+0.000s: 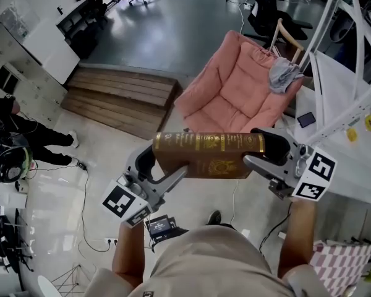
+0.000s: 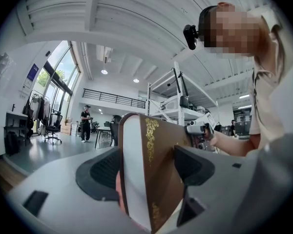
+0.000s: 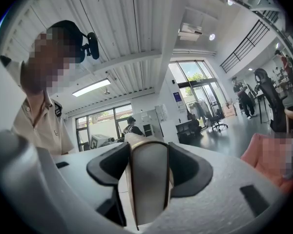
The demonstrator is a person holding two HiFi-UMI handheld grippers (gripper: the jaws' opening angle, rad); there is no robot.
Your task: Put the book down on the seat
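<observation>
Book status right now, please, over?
Left gripper and right gripper both shut on the book. Book in the air, short of the pink armchair. Grey cloth on its armrest.

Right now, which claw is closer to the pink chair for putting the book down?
Right, probably. Both claws grip the book, but the right claw is on the side nearer the pink armchair; the left claw is farther.

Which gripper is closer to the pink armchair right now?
Right. The right gripper clamps the book at the end nearest the pink armchair; the left gripper clamps the farther end.
</observation>
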